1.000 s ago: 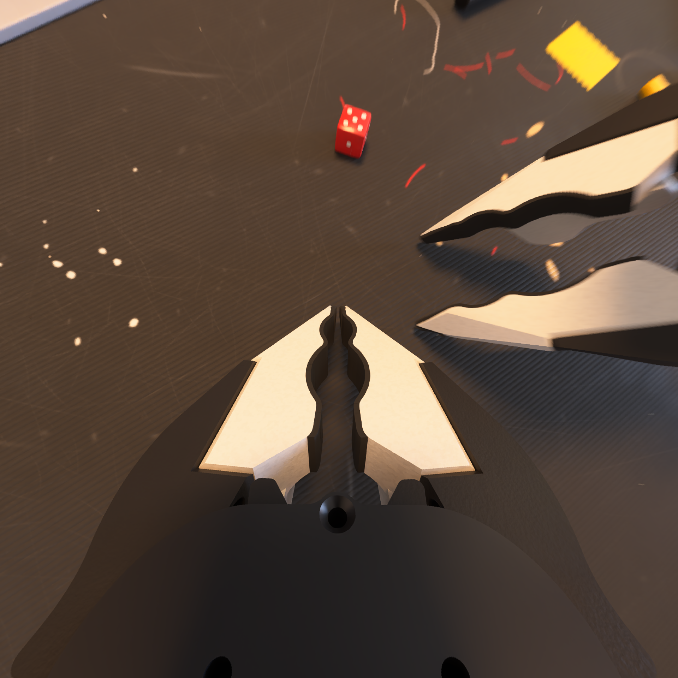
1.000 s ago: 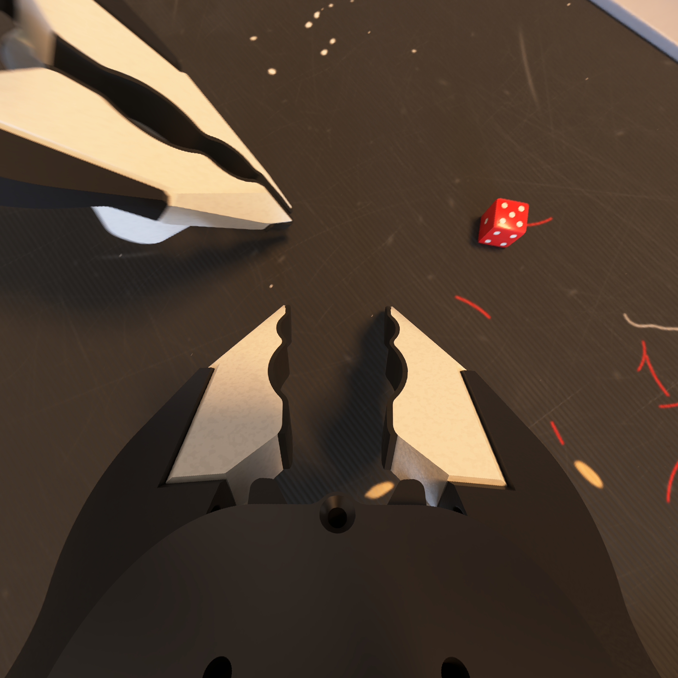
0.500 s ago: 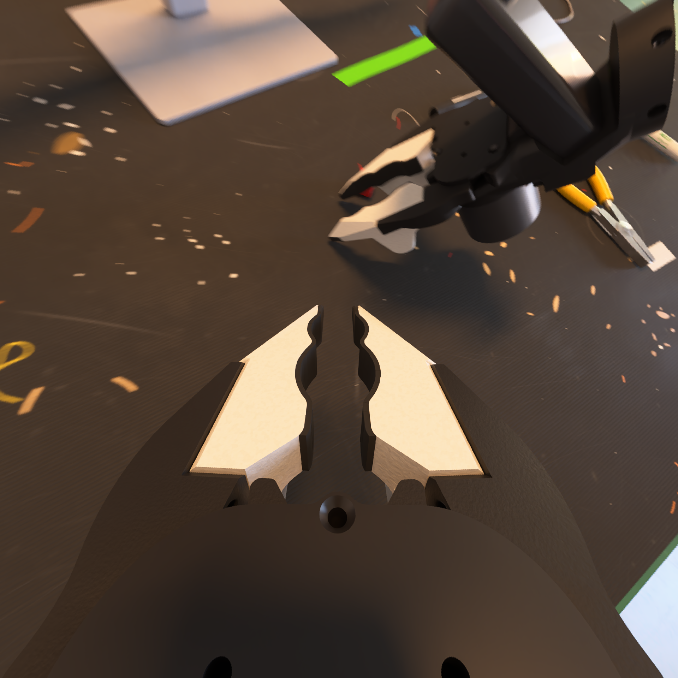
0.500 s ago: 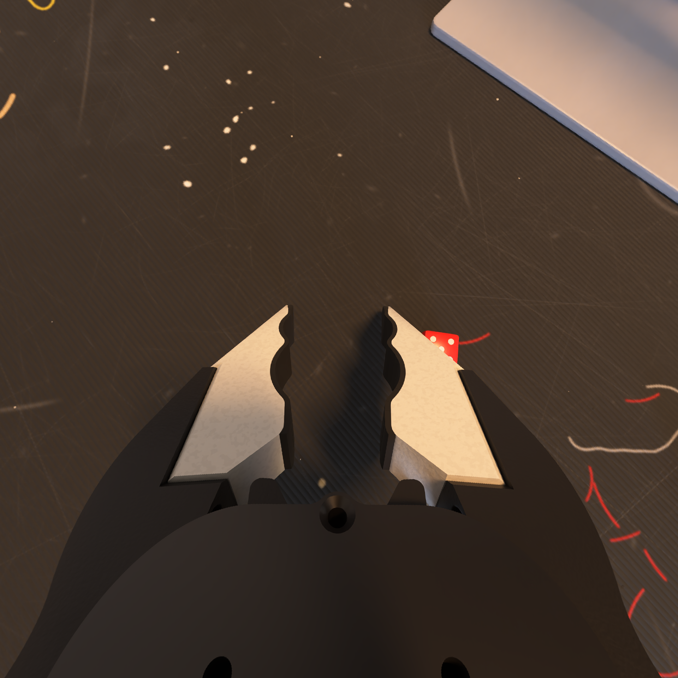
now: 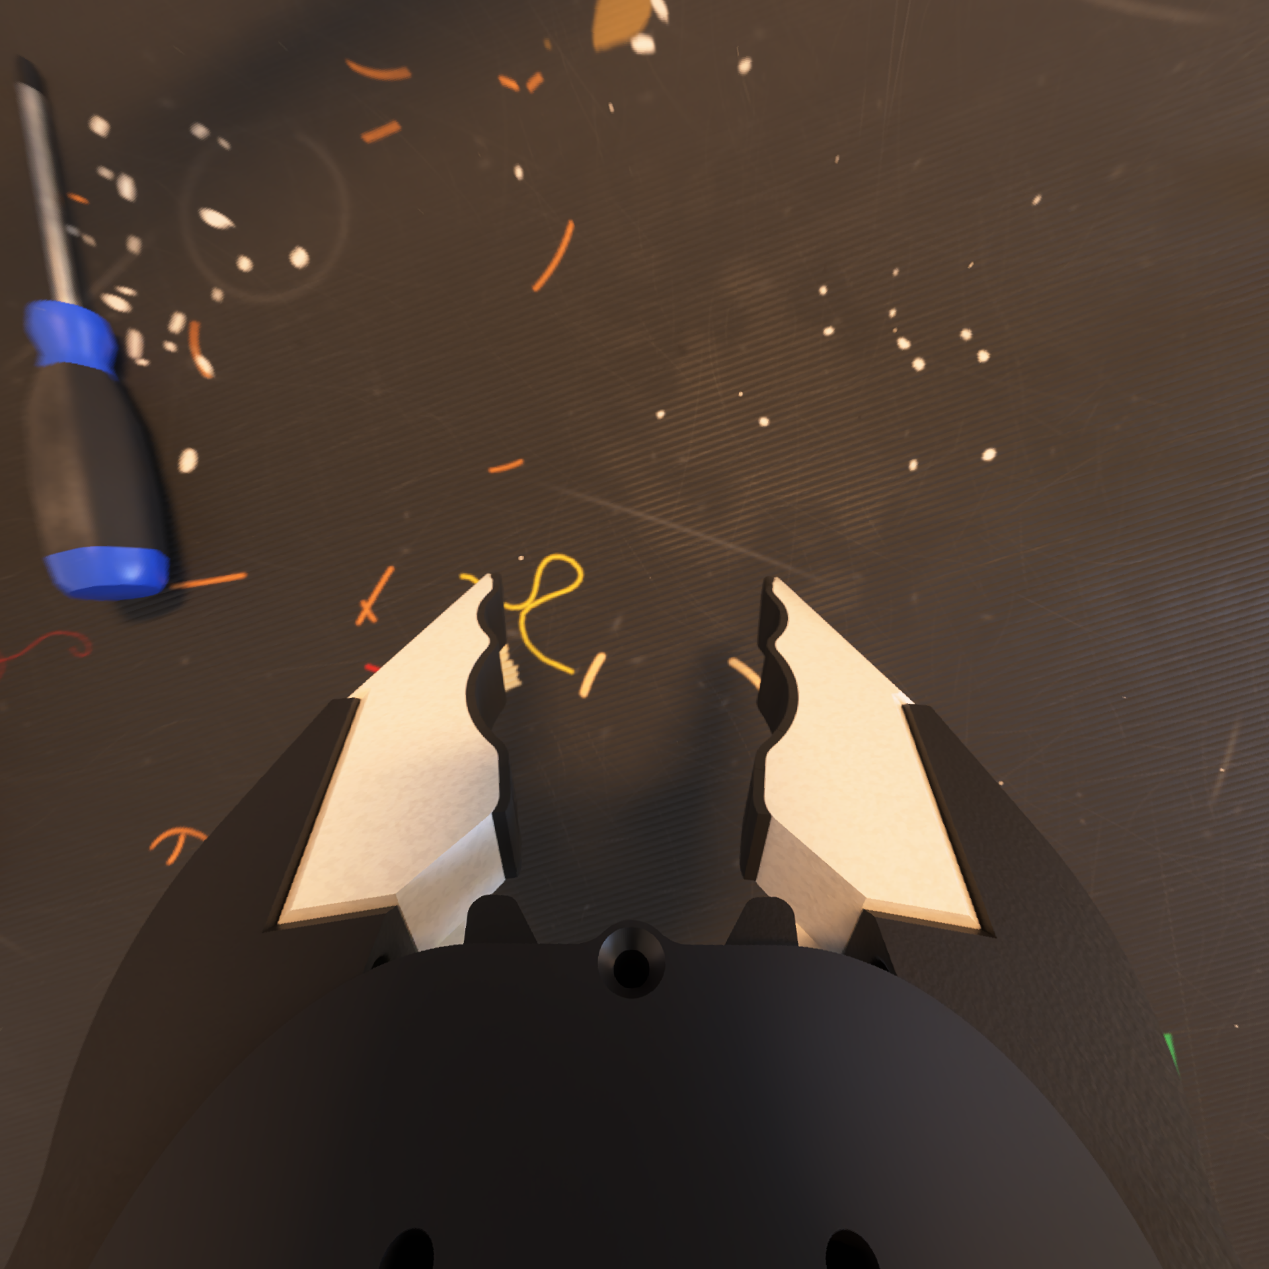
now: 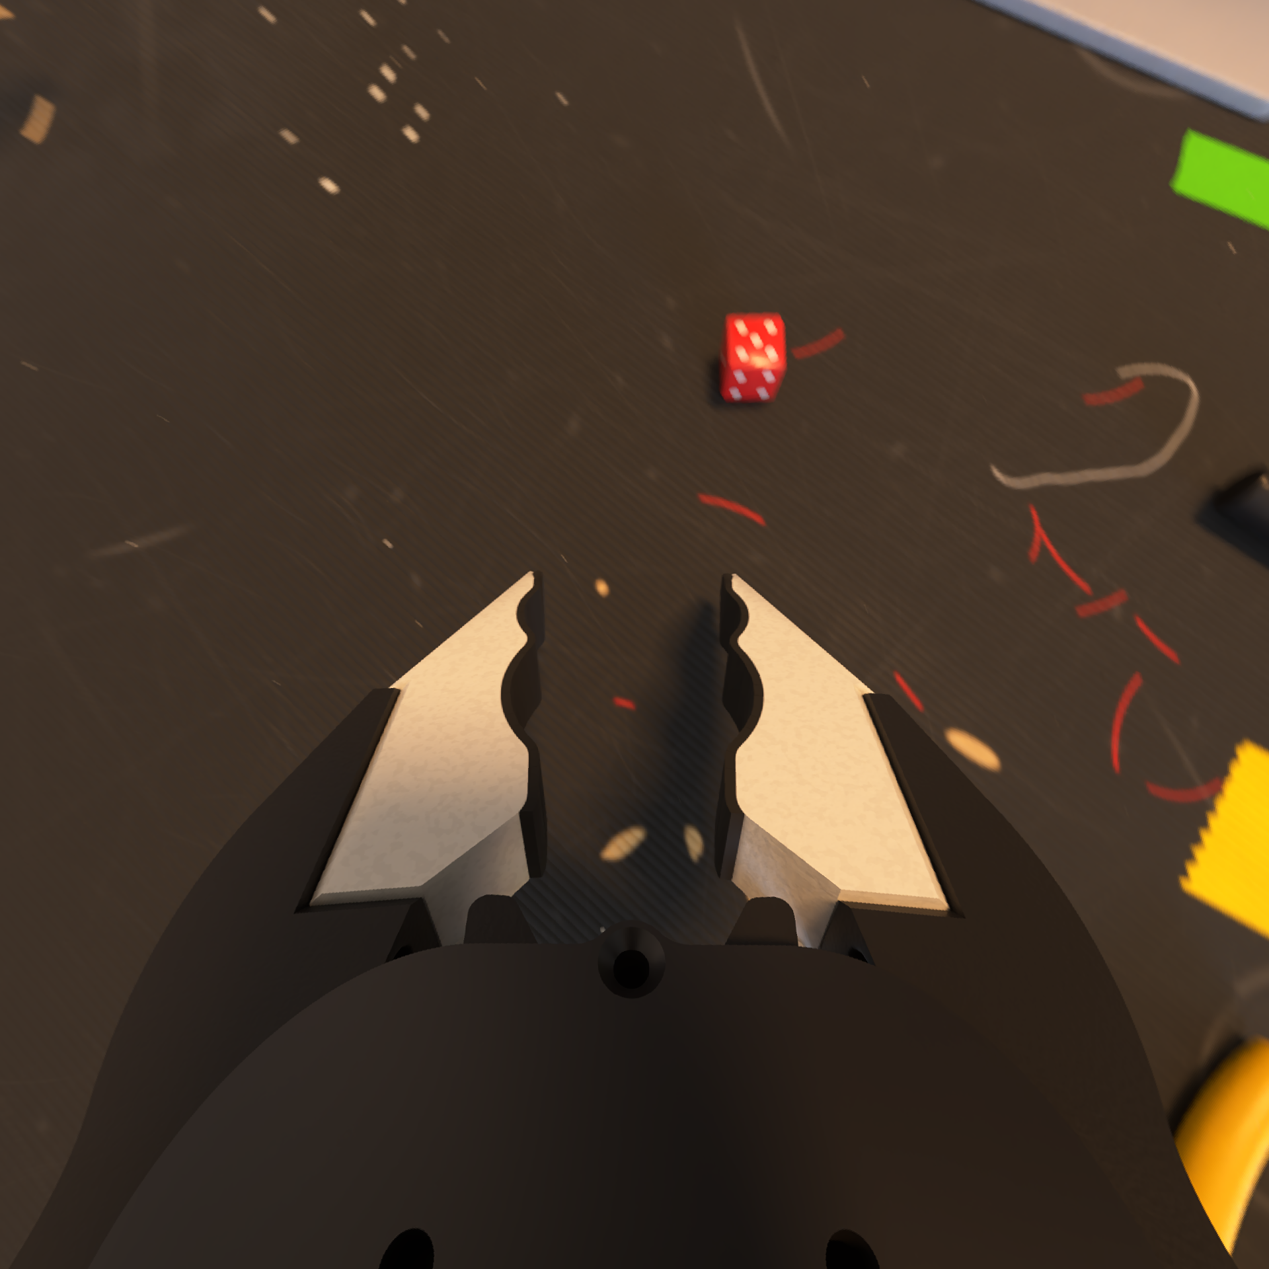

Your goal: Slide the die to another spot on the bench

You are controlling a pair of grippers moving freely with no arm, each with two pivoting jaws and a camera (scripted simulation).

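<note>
A small red die (image 6: 752, 357) with white pips sits on the dark bench (image 6: 343, 343) in the right wrist view, ahead of my right gripper (image 6: 632, 584) and slightly to its right. The right gripper is open and empty, well short of the die. My left gripper (image 5: 630, 584) is open wide and empty over another part of the bench (image 5: 893, 549). The die does not show in the left wrist view.
A blue and black screwdriver (image 5: 82, 426) lies at the left. A yellow wire loop (image 5: 546, 604) and orange scraps lie near the left fingertips. A yellow serrated piece (image 6: 1236, 844), green strip (image 6: 1222, 175), grey plate edge (image 6: 1167, 48), grey string (image 6: 1126, 439) and red scraps lie right.
My left gripper has swung away to the screwdriver area and opened wider. My right gripper has pulled back from the die, which now lies clear ahead of its fingers.
</note>
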